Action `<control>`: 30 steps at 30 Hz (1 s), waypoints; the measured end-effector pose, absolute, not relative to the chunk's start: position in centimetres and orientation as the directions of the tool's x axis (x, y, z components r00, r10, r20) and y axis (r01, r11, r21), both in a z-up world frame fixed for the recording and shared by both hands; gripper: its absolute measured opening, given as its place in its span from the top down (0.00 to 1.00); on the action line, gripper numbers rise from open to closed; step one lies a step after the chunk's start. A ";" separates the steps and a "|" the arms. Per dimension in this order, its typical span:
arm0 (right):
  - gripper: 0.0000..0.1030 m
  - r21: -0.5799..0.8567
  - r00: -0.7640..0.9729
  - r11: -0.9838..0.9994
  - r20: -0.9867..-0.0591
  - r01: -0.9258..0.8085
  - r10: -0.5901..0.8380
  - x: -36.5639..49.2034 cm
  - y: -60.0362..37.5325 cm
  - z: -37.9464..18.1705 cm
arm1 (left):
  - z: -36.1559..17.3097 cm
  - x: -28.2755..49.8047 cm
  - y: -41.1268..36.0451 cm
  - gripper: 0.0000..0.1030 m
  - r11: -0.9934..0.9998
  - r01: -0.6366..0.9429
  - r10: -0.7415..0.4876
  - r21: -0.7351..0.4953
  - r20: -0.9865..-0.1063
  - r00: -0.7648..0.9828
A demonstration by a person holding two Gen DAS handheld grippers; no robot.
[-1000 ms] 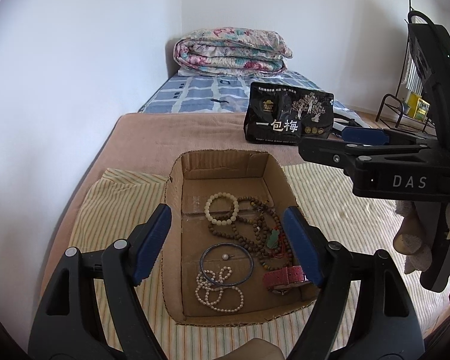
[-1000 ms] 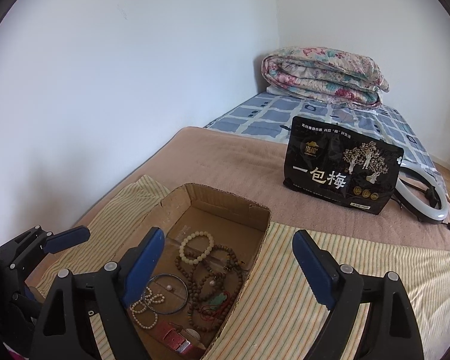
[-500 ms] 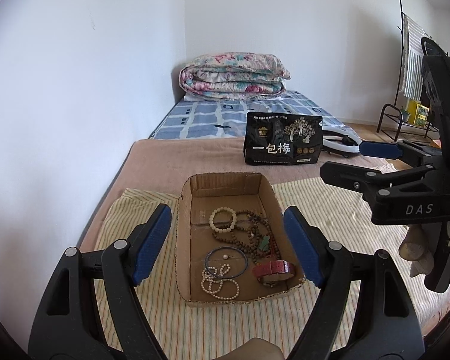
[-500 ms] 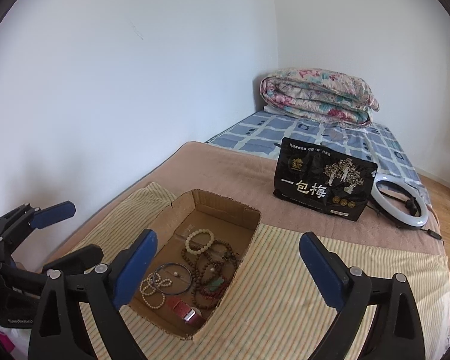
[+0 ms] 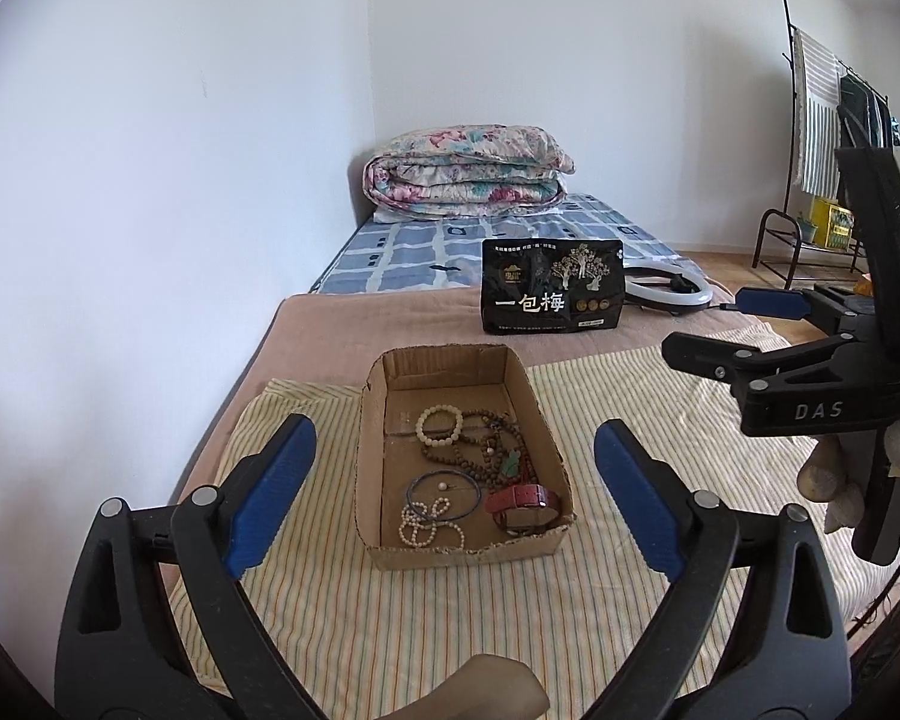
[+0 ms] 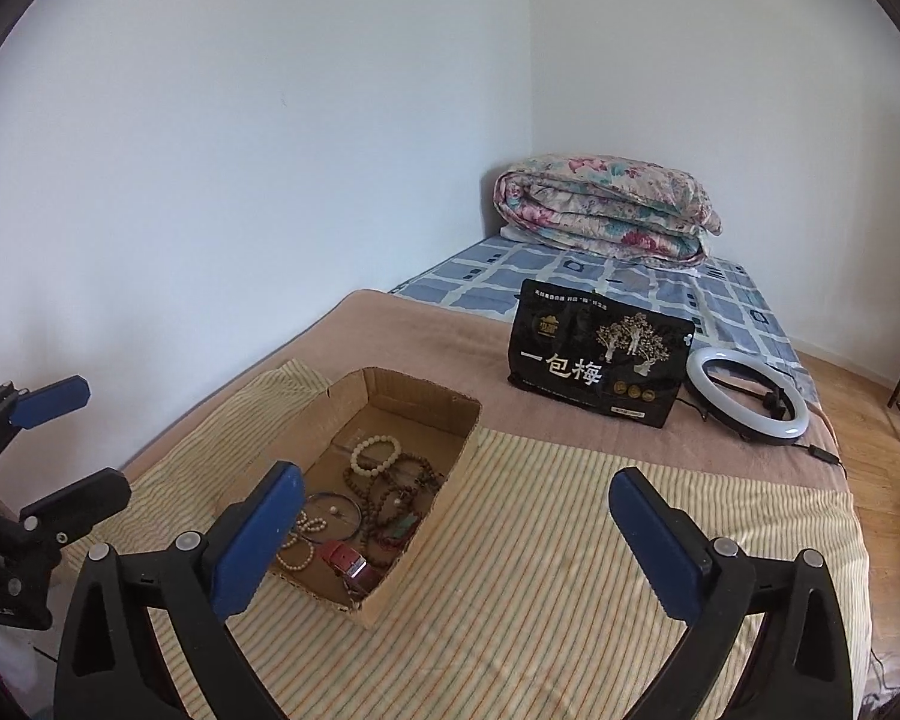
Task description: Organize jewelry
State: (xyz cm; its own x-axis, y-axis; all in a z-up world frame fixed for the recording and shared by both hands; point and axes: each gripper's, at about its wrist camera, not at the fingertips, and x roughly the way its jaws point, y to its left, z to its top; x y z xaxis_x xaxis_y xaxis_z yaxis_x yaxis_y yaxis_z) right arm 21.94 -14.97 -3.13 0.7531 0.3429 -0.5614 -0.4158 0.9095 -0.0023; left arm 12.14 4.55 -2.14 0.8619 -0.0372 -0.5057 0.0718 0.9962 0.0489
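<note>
While both tools tilt down over the bed, left gripper [image 5: 455, 498] jaws are opening wide with nothing gripped, framing the cardboard box [image 5: 546, 420] of jewelry [image 5: 480, 468] on the striped cloth [image 5: 630, 396]. Right gripper [image 6: 456, 534] jaws are also opening, empty, box at left. Only the left view shows the clothes rack [image 5: 810, 120]. Open cloth lies right of the box.

Jewelry [image 5: 471, 480] heaped inside cardboard box [image 5: 372, 438]
</note>
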 end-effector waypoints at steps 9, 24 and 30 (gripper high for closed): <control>0.00 -0.021 0.754 0.909 -0.567 -0.415 0.331 20.7 -15.6 -3.8 | -1.6 9.7 3.8 0.01 0.995 0.050 -0.004 0.082 -0.486 0.874; 0.00 -0.018 0.771 0.920 -0.553 -0.392 0.318 20.2 -16.6 -3.8 | -2.0 8.9 3.4 0.00 0.993 0.014 0.048 0.121 -0.494 0.868; 0.00 -0.017 0.771 0.922 -0.555 -0.387 0.313 20.2 -16.6 -3.9 | -2.1 8.8 3.5 0.00 0.992 0.007 0.058 0.127 -0.495 0.867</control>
